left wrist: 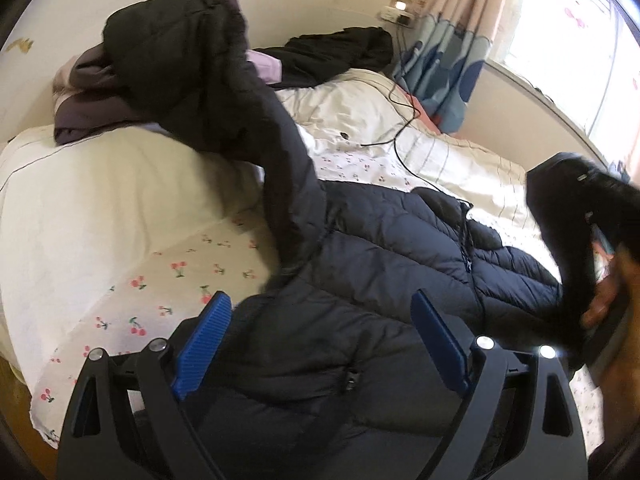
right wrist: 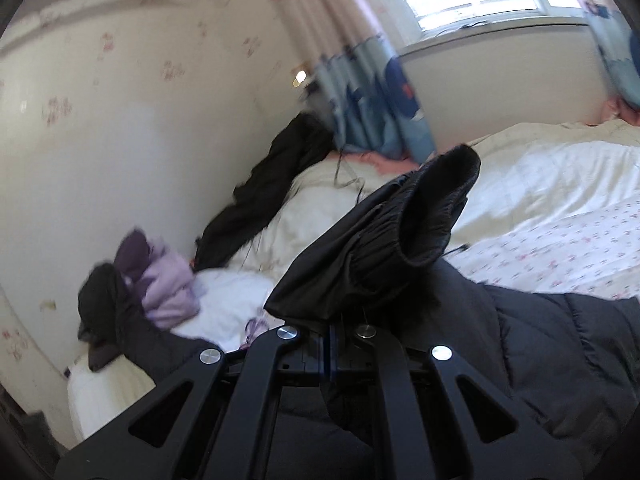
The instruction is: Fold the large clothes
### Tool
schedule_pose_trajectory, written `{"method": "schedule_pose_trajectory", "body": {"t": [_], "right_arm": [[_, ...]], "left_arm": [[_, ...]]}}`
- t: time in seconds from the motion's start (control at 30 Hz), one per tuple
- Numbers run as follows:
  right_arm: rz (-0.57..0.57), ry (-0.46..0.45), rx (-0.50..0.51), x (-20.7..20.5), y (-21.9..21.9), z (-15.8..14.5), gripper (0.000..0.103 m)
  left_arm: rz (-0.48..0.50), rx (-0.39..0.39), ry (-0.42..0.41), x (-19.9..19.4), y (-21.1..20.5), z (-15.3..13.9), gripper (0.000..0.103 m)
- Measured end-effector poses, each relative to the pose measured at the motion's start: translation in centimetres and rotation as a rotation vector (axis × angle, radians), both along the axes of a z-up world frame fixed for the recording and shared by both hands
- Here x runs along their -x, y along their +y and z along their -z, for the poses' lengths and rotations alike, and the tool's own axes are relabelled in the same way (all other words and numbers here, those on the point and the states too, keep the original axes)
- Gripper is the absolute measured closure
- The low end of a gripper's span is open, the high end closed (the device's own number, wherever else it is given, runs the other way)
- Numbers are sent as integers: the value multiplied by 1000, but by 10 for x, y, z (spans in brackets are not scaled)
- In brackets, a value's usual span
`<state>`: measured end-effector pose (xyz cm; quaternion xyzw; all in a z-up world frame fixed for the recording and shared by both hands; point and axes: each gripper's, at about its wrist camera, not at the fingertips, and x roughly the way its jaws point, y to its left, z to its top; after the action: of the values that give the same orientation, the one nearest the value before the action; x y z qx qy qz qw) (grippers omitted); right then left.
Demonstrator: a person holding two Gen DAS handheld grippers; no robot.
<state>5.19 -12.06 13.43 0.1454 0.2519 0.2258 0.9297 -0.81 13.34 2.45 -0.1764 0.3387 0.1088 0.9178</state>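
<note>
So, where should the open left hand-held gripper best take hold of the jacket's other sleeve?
At the far cuff end of the sleeve, which lies stretched toward the clothes pile. Probably come from above with the left hand-held gripper: the padding is thinner there.

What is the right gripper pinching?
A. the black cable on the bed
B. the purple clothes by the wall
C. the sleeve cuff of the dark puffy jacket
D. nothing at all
C: the right gripper has its jaws shut tight on dark fabric, and the elastic sleeve cuff of the dark quilted puffy jacket sticks up just past them.
</note>
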Motion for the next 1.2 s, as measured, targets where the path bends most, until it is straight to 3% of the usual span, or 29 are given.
{"method": "schedule_pose_trajectory", "body": {"t": [0.27,0.4,0.43,0.47,0.53,0.67,0.77,0.8,0.83,0.9,0.97,1.07,1.2], "right_arm": [[-82,132,176,7,102,94,99],[-154,245,290,4,135,136,87],[-177,265,292,5,140,141,76],[-191,273,283,5,142,142,64],[-219,259,255,9,145,138,49],[-244,204,208,15,151,122,44],[-199,204,109,9,149,114,36],[-191,240,95,3,152,120,36],[-204,334,116,-7,161,136,35],[-242,525,229,-24,179,163,35],[-279,496,269,-19,189,160,34],[-335,434,201,1,182,136,34],[-358,352,76,55,139,109,32]], "left_arm": [[-47,91,-29,16,39,-5,15],[-70,161,-28,22,61,-2,15],[-76,181,-29,24,67,-1,15],[-80,195,-31,25,70,-1,15],[-91,226,-34,28,79,0,15],[-112,265,-44,34,93,2,14],[-133,275,-41,37,102,4,14],[-138,276,-39,37,103,4,14],[-141,275,-38,38,105,5,14],[-141,263,-37,39,107,5,14],[-142,232,-31,38,107,5,14],[-154,208,-34,40,111,4,14],[-178,188,-60,46,116,1,14]]}}
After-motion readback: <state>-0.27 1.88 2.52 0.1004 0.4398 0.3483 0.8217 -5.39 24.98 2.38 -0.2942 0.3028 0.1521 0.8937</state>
